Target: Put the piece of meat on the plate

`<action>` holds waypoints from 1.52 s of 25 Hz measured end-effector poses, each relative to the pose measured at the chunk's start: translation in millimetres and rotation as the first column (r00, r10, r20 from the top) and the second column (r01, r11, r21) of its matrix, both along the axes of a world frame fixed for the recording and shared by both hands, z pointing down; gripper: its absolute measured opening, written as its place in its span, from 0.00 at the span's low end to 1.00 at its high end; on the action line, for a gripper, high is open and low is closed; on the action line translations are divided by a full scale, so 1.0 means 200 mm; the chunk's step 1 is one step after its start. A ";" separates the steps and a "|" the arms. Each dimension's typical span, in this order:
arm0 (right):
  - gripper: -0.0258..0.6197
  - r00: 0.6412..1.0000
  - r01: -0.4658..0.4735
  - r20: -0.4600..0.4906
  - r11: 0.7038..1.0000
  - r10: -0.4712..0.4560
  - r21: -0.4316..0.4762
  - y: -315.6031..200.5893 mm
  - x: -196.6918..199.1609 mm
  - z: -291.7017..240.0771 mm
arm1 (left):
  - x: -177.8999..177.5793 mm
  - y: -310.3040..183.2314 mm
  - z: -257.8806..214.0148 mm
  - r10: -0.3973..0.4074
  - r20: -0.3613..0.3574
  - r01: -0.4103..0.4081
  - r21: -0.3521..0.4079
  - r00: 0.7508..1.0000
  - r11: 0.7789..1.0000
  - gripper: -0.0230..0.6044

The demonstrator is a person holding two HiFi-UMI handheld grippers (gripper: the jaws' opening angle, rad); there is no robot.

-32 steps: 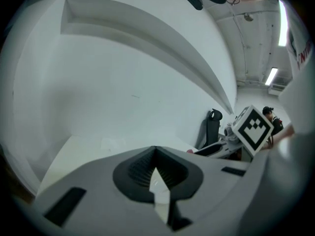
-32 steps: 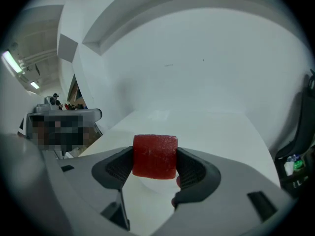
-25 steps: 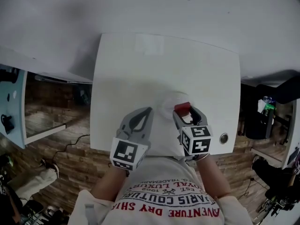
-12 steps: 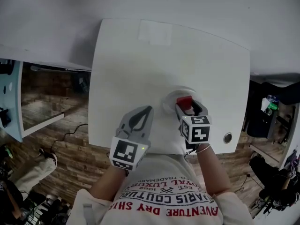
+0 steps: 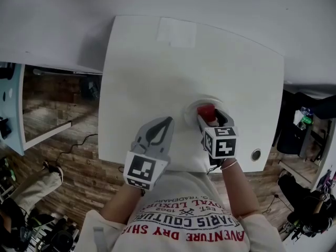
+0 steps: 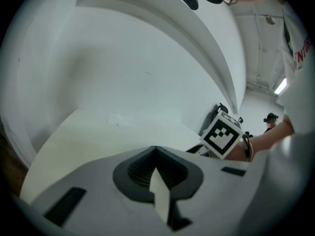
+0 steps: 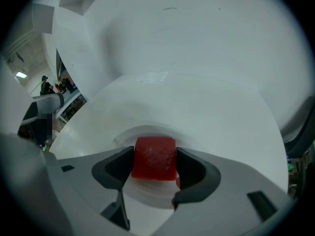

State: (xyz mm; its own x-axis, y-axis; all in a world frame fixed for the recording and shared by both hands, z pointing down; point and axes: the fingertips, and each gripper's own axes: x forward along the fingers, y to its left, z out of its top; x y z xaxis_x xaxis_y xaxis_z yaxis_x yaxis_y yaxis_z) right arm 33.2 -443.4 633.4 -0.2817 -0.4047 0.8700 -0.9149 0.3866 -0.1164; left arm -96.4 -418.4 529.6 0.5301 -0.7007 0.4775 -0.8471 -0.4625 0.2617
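Meat (image 7: 154, 158) gripped over the plate (image 7: 122, 134)

The right gripper (image 5: 209, 117) clamps the red meat between both pads, pointing steeply down at the white plate on the table (image 5: 147, 77) (whether the meat touches the plate I cannot tell). The left gripper (image 5: 166, 123) hangs just beside it over the table's near edge, jaws together, nothing in them.

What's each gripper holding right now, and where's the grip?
The right gripper is clamped on the piece of meat, pads on its two opposite side faces, over the plate. The left gripper is shut with nothing in it.
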 end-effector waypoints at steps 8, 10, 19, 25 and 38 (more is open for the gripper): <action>0.47 0.999 0.027 -0.019 0.999 -0.028 -0.028 0.01 -0.02 0.02 | -0.01 0.04 0.00 -0.012 -0.004 0.012 -0.009 1.000 1.000 0.03; 0.48 0.999 0.038 -0.008 0.999 -0.038 -0.032 0.01 -0.03 0.02 | -0.01 0.04 -0.01 -0.014 -0.002 0.014 -0.005 1.000 1.000 0.03; 0.50 1.000 -0.009 0.014 0.990 0.008 0.142 0.01 -0.01 -0.23 | -0.02 0.06 -0.09 -0.035 0.013 0.035 0.033 0.999 0.999 0.03; 0.10 0.993 -0.117 0.017 0.967 0.116 0.227 0.03 0.11 -0.38 | 0.06 0.06 -0.22 -0.002 0.011 0.001 0.093 1.000 0.996 0.03; 0.06 0.975 -0.212 0.182 0.780 0.128 0.588 0.06 0.24 -1.03 | 0.19 0.01 -0.64 0.024 0.005 -0.025 0.298 1.000 0.954 0.03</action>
